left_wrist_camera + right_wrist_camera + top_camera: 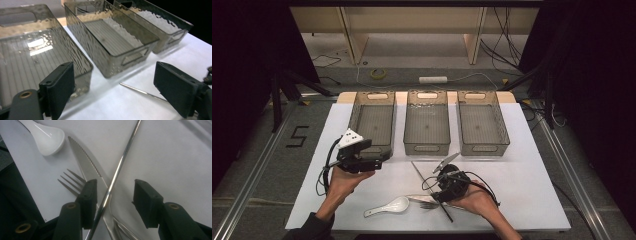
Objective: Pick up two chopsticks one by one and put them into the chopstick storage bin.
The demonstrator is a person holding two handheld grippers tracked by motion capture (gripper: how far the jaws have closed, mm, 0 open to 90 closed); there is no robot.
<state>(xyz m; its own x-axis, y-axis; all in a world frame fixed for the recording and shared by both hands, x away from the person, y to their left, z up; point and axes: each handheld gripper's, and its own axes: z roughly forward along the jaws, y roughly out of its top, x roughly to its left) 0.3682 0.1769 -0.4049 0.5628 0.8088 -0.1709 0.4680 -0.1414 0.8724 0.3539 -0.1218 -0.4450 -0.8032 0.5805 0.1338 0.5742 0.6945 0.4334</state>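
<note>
Digit 5 (298, 136) taped on floor, left gripper (113, 95) open and empty, right gripper (113, 200) open astride chopstick (117, 170).

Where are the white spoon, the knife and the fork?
white spoon (51, 138): right gripper view, on its bowl.
knife (85, 162): right gripper view, on the toothed blade.
fork (71, 182): right gripper view, on its prongs.
</note>
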